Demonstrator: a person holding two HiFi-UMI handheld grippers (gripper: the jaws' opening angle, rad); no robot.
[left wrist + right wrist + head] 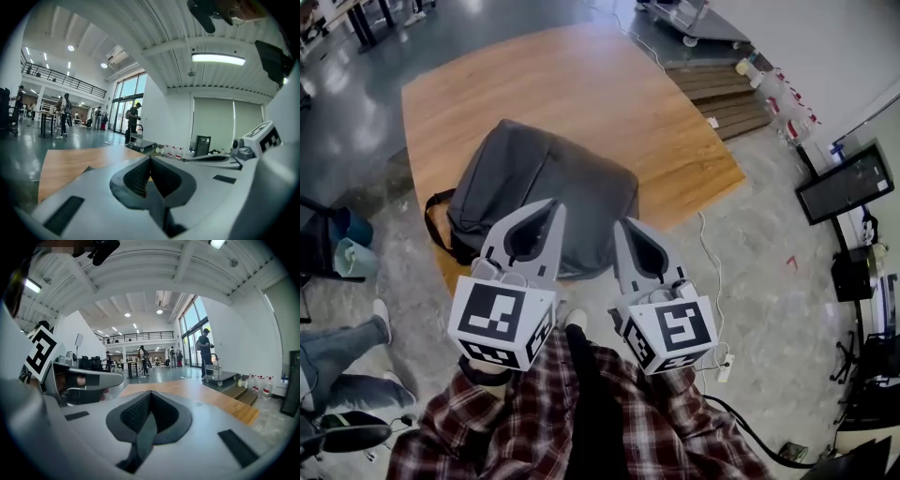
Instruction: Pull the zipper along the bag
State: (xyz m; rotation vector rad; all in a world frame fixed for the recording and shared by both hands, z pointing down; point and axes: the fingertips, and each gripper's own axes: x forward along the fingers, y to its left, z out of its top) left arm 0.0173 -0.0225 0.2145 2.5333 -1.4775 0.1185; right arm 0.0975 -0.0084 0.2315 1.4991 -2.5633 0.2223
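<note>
A dark grey backpack lies flat on the wooden table, its black strap hanging at the left near edge. I cannot make out its zipper from here. My left gripper is held high above the near part of the bag, jaws shut and empty. Beside it my right gripper is also shut with nothing in it, above the bag's near right corner. In the left gripper view the left gripper points level across the table. The right gripper looks out over the table too.
The table's near edge lies just under the grippers, with tiled floor around it. A cable and power strip lie on the floor at the right. A seated person's legs are at the left. A cart and people stand far off.
</note>
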